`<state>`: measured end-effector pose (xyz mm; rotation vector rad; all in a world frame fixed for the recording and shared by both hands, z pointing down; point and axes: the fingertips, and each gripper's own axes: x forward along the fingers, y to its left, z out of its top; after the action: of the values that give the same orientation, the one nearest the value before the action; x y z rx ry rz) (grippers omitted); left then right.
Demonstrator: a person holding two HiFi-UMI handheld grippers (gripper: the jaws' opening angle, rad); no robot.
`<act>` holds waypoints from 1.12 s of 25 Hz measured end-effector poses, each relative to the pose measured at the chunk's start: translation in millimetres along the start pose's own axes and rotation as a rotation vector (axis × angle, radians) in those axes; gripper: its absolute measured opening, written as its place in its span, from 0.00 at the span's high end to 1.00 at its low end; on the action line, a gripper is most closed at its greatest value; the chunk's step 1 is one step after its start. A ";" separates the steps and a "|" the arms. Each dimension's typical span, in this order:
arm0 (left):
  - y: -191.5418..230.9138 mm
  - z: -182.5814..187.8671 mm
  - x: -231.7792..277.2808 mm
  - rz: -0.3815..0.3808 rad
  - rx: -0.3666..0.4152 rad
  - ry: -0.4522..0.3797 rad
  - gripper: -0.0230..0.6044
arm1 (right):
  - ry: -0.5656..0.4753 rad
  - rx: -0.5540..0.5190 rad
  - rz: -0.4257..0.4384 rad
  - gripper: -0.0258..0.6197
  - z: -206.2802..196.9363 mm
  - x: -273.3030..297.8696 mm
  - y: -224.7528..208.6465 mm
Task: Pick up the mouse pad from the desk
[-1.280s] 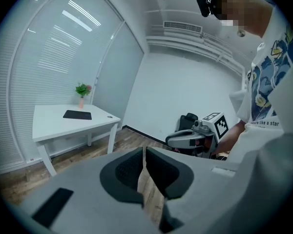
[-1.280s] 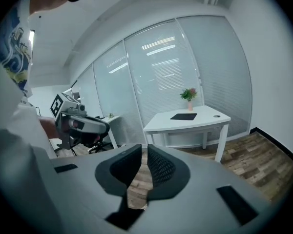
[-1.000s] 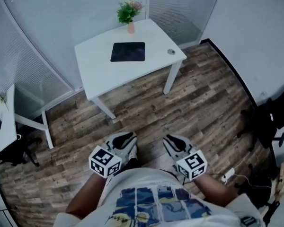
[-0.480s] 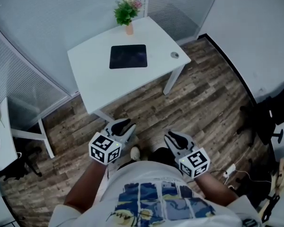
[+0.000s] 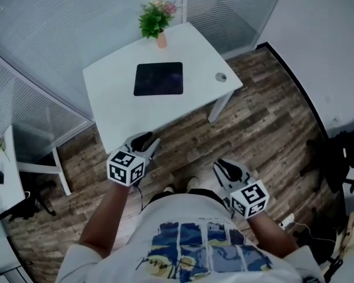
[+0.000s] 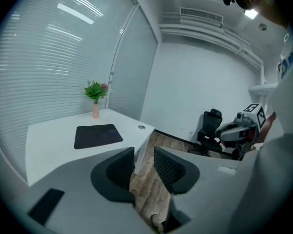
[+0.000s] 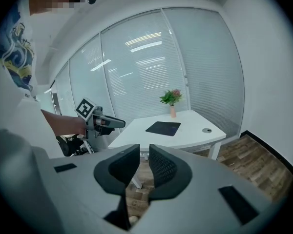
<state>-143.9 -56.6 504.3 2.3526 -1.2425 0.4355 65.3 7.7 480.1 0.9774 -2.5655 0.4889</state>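
Black and flat, the mouse pad (image 5: 159,79) lies on the white desk (image 5: 109,108), near the middle of the top, with its long sides roughly along the desk's length. Nothing touches it, and both grippers are well apart from it, over the wood floor (image 5: 265,117) on the person's side of the desk.

At the desk's far edge, beyond the pad, stands a small potted plant (image 5: 154,20) with green leaves and a few pink flowers. A small round grey thing (image 5: 221,76) sits near the right-hand corner; it may be a cable port, but it is too small to tell.

The left gripper (image 5: 146,141) is held out just short of the desk's near edge and points toward it. Its jaws have just been opening and now stand apart with a clear gap; only floorboards and a desk leg show between them, so it holds nothing.

The right gripper (image 5: 223,166) hangs farther back, close to the person's body, and also points toward the desk. Its jaws are parted by a narrower slit and are likewise empty.

A dark office chair (image 5: 341,152) stands at the right by the wall. Glass walls with blinds (image 5: 41,34) run behind the desk.
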 end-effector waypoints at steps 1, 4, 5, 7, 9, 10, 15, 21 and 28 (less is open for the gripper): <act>10.6 3.4 7.6 0.027 0.020 0.017 0.79 | -0.009 0.002 0.004 0.87 3.9 1.6 -7.0; 38.3 10.4 32.3 0.083 0.057 0.053 0.79 | 0.004 0.003 0.017 0.87 -2.3 4.1 -28.3; 48.4 13.5 41.4 0.097 0.062 0.060 0.79 | 0.021 0.008 0.015 0.88 -7.6 5.6 -36.9; 72.2 20.8 57.6 0.119 0.060 0.076 0.79 | 0.045 0.034 0.009 0.88 -14.4 9.7 -49.4; 99.0 28.1 70.5 0.134 0.051 0.088 0.79 | 0.055 0.052 0.003 0.88 -15.8 15.7 -56.2; 113.4 32.3 77.8 0.141 0.050 0.092 0.78 | 0.059 0.053 -0.003 0.88 -15.2 21.2 -60.9; 184.7 50.2 119.0 0.160 0.050 0.117 0.78 | 0.069 0.057 -0.045 0.89 4.7 58.1 -85.3; 265.0 66.9 163.2 0.162 0.042 0.146 0.78 | 0.079 0.075 -0.092 0.89 34.8 107.3 -99.1; 339.9 66.6 209.9 0.165 0.040 0.193 0.77 | 0.114 0.076 -0.139 0.88 53.4 148.7 -100.8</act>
<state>-308.3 -406.4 625.2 2.1878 -1.3504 0.7294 19.7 -170.2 517.5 1.1117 -2.3740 0.5886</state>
